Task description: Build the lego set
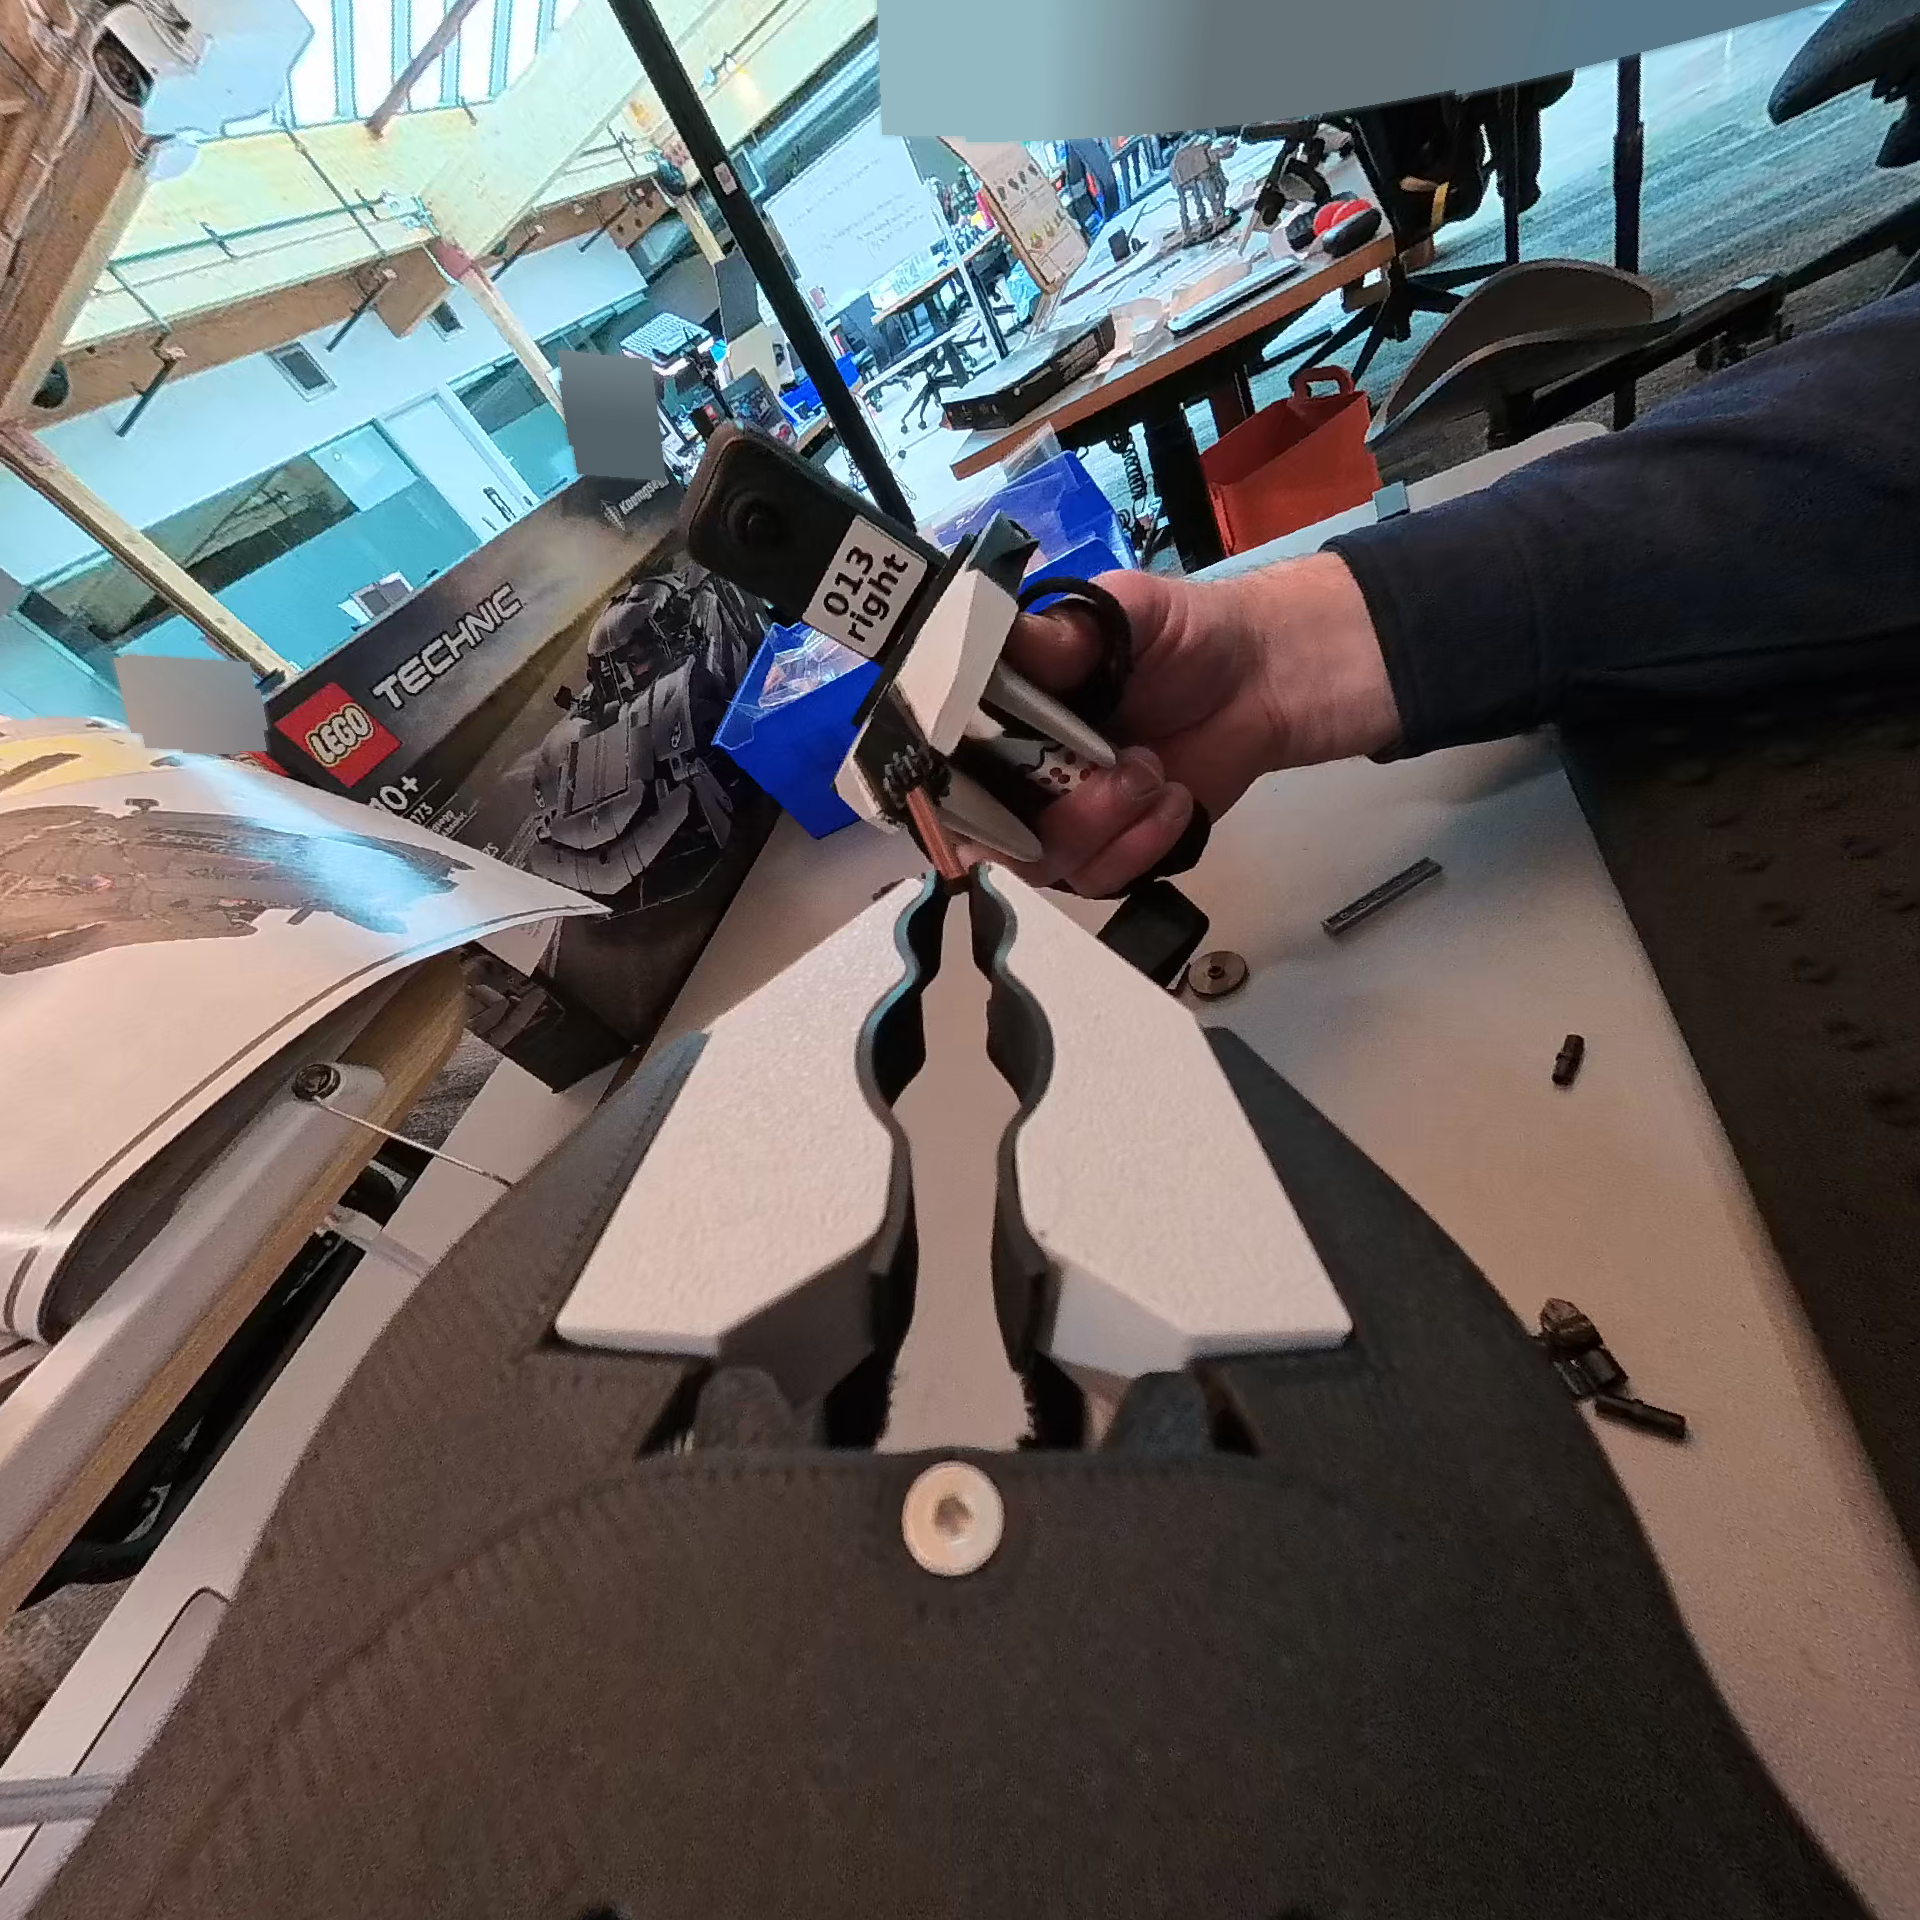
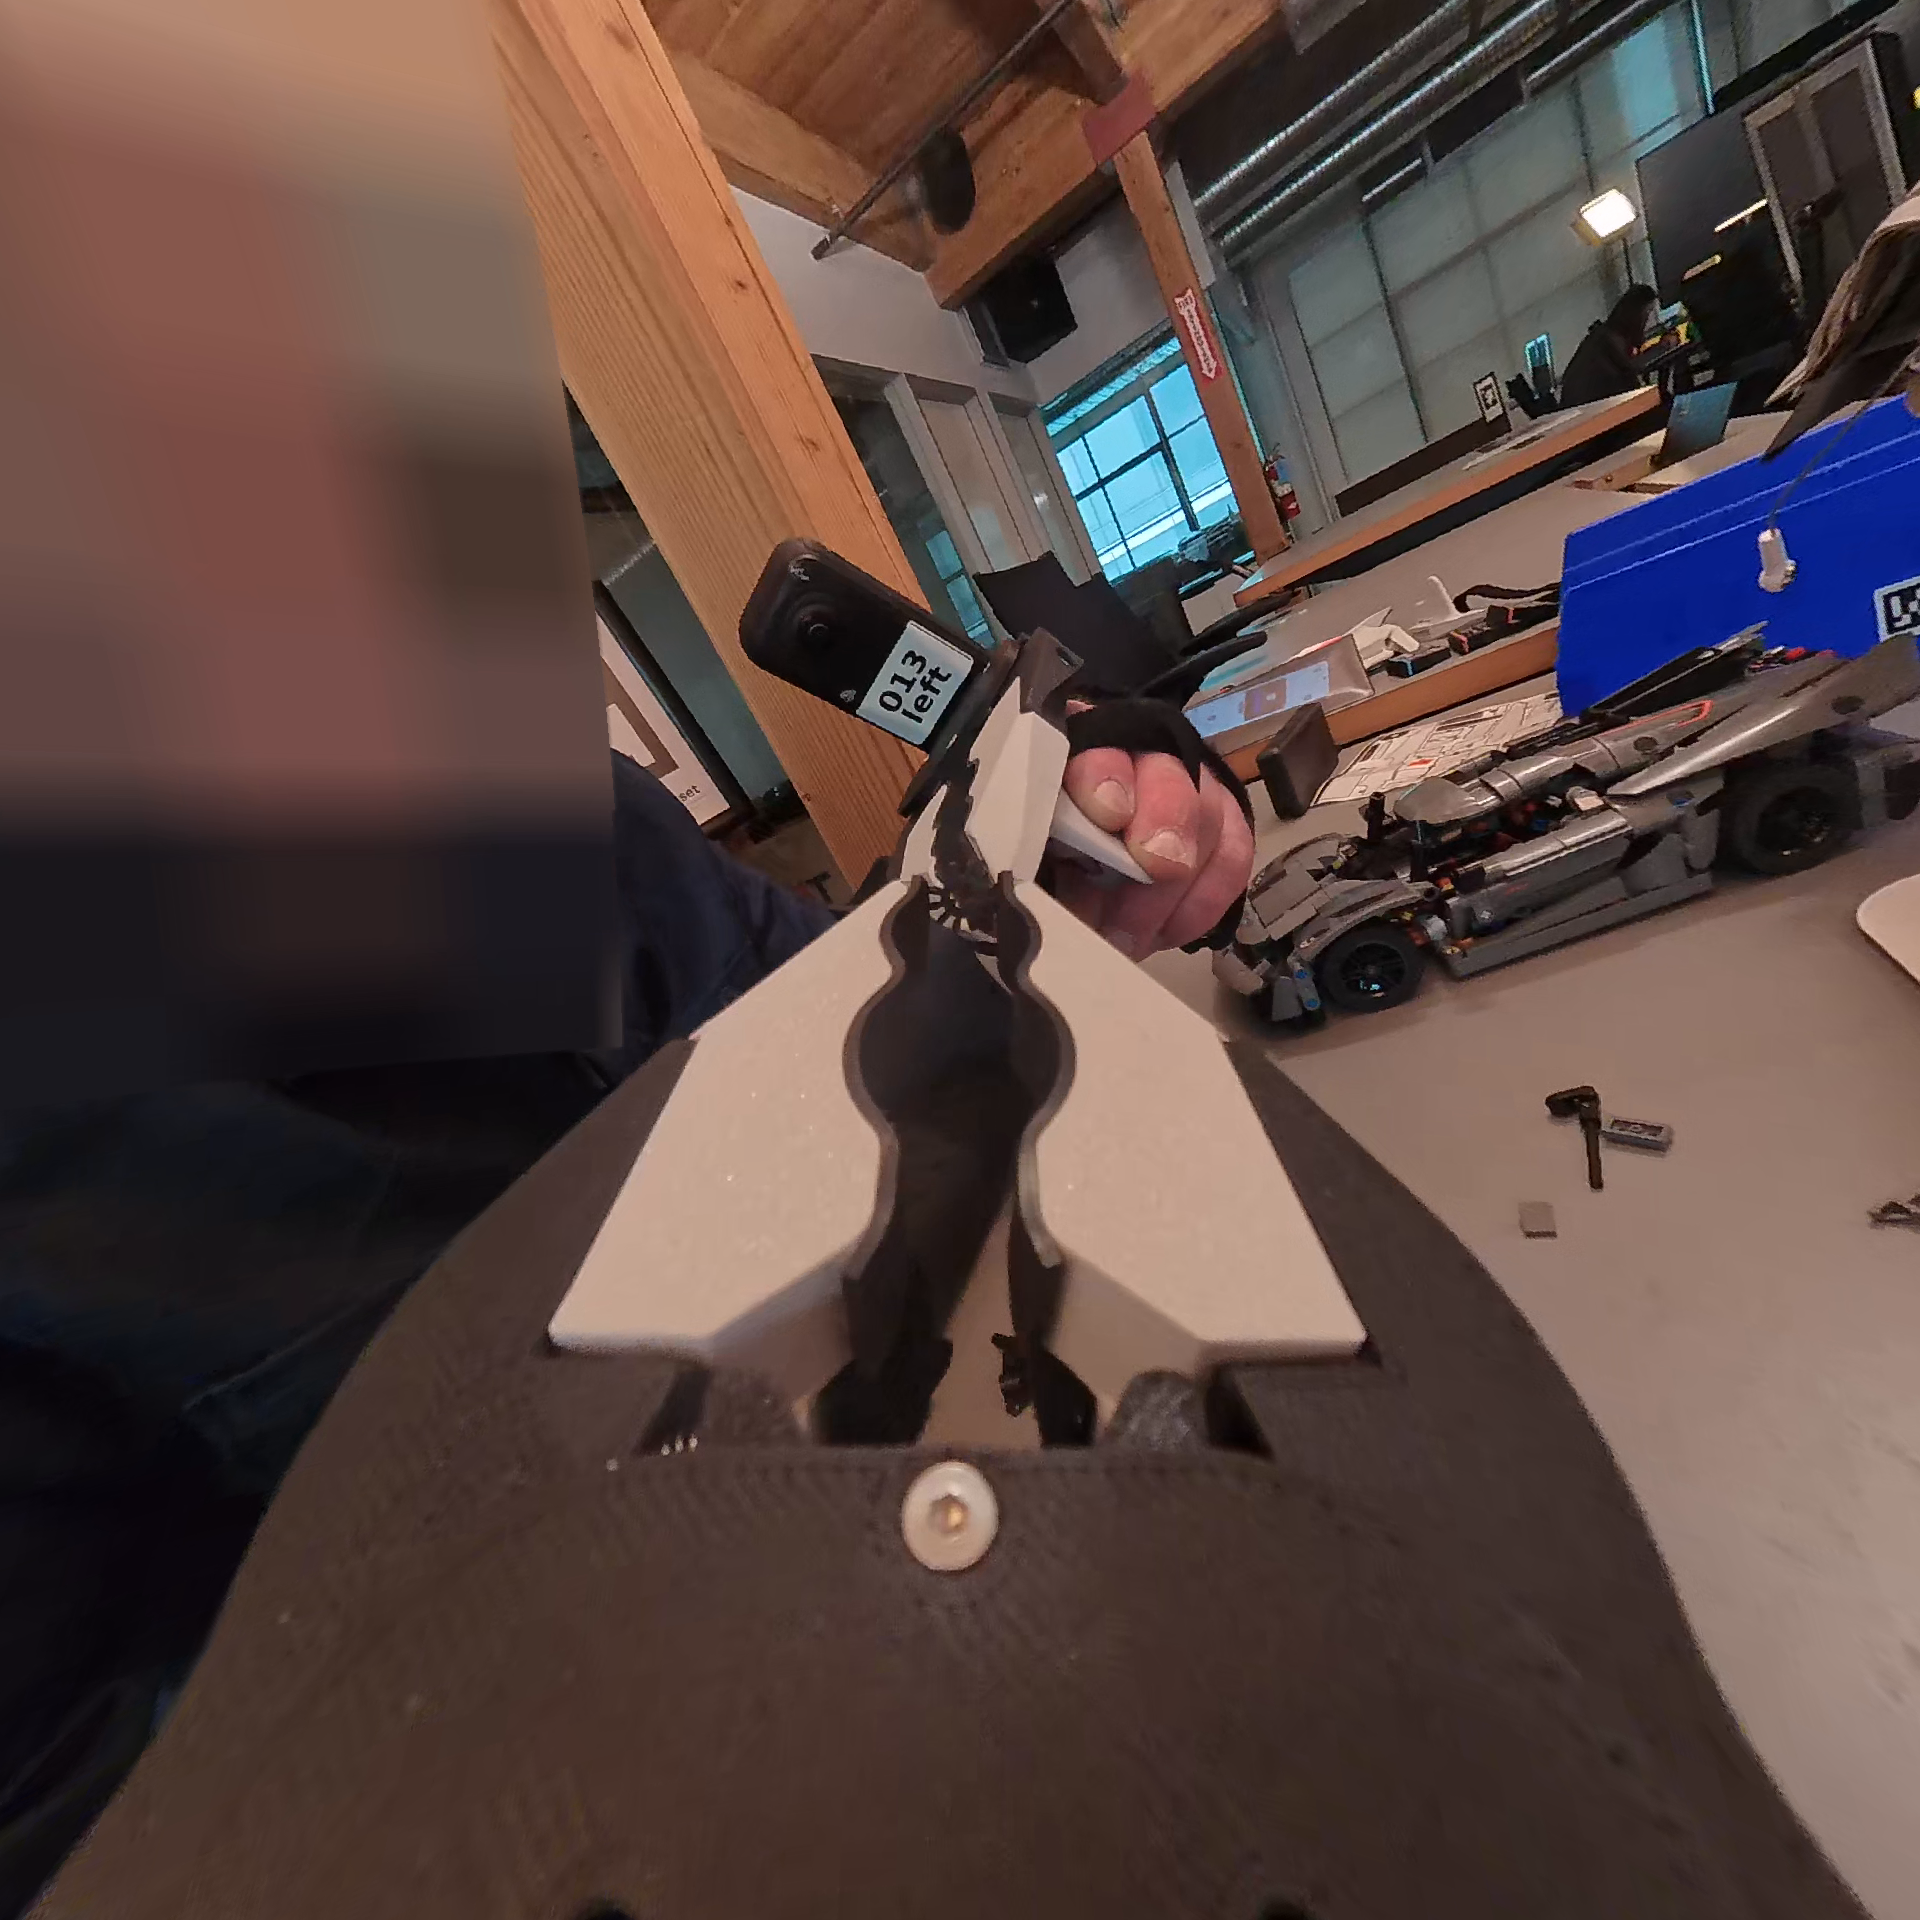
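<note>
The thin copper-coloured axle slants steeply between both hand-held gripper tips.

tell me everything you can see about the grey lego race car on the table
The grey lego race car is a long, low, largely assembled model built of grey plastic panels with small red and blue accents. Black tyres show at its front and rear. It stands upright on its wheels on the grey table, side-on in the right wrist view, with its nose toward the hand. Printed sheets and a blue bin lie behind it. No gripper touches it.
</note>
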Demonstrator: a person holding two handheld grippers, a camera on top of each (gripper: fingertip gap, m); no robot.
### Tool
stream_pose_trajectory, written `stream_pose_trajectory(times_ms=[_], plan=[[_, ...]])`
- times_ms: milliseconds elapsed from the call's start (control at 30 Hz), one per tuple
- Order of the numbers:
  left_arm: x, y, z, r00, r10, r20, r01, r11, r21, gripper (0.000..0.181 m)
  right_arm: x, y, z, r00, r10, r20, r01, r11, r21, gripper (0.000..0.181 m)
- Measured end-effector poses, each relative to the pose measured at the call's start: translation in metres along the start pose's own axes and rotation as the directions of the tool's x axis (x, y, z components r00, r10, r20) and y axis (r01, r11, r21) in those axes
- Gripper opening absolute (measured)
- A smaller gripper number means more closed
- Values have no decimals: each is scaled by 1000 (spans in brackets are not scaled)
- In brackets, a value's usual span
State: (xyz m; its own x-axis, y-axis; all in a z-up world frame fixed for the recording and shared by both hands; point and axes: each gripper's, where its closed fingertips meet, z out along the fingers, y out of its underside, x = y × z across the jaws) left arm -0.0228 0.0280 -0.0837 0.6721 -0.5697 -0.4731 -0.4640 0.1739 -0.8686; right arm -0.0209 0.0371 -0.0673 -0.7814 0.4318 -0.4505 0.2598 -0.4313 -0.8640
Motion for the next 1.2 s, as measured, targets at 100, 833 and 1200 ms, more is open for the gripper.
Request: stream_pose_trajectory(times_ms=[100,833,1200], plan=[[1,1,1,1000,3,-7,-4,1000,-4,3,1,1,0,1000,5,-3,-5,1000,-6,10],[2,20,9,990,136,36,-130,981,-145,3,15,12,-7,987,53,-154,-72,991,-115,10],[4,27,12,986,166,28,-158,969,-191,2,20,18,-10,970,25,-243,-71,981,-182,10]])
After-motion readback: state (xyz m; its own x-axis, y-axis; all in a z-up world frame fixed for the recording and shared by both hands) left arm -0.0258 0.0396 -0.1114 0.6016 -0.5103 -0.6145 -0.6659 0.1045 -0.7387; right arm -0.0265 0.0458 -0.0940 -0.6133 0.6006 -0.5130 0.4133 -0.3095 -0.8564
